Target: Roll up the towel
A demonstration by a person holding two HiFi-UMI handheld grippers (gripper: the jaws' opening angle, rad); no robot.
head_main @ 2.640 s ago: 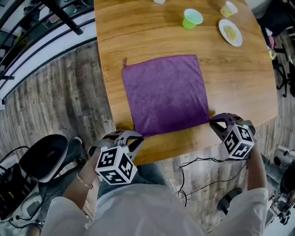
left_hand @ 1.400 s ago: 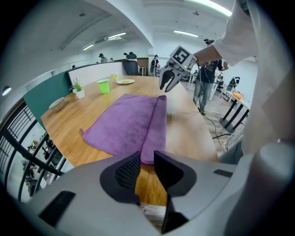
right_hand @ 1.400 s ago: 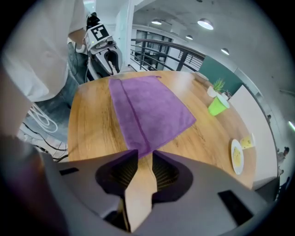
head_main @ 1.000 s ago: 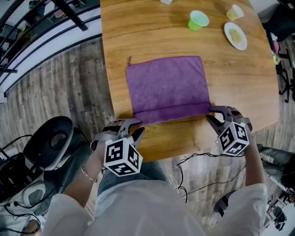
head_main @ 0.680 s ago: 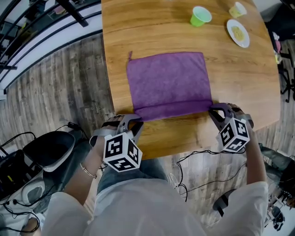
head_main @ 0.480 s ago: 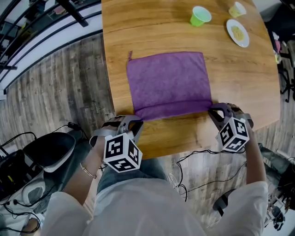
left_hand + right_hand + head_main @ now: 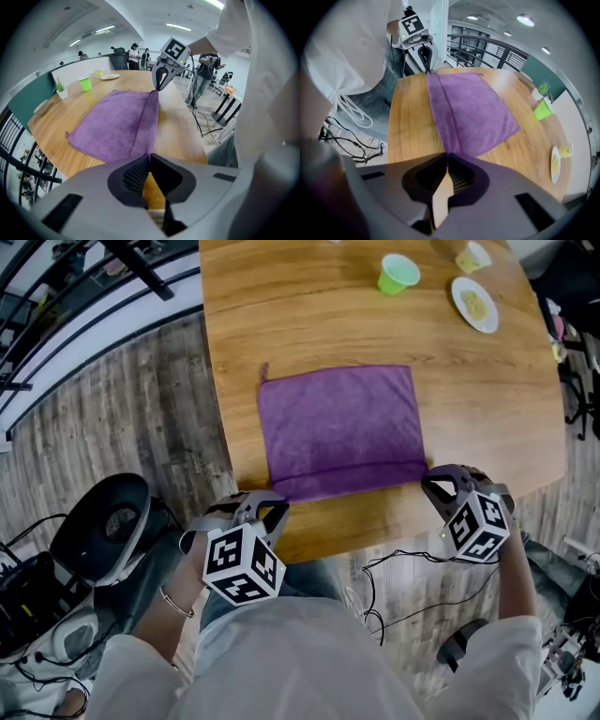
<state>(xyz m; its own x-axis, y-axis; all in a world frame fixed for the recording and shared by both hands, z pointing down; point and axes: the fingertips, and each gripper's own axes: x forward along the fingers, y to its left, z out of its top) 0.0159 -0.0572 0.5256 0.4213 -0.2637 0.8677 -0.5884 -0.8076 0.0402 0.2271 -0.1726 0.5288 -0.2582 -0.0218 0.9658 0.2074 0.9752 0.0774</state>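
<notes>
The purple towel [image 7: 341, 427] lies flat on the wooden table [image 7: 300, 306], its near edge turned over into a narrow folded strip [image 7: 352, 478]. My left gripper [image 7: 275, 501] is shut on the strip's near-left corner. At the near-right corner my right gripper [image 7: 429, 480] is shut on the strip too. In the left gripper view the towel [image 7: 117, 124] runs from the pinched jaw tips [image 7: 149, 157] to the right gripper [image 7: 160, 82]. In the right gripper view the towel [image 7: 464, 105] stretches from the closed tips [image 7: 446, 157] to the left gripper [image 7: 424, 54].
A green cup [image 7: 396, 275], a white plate [image 7: 472, 304] and a small yellow item [image 7: 466, 257] stand at the table's far right. The table's near edge runs just below the towel. A black round seat [image 7: 98, 526] and cables [image 7: 412, 568] lie on the floor.
The towel lay fully flat at first; its near edge is now folded over into a strip. Both grippers have closed on the strip's corners and edged slightly away from the table edge.
</notes>
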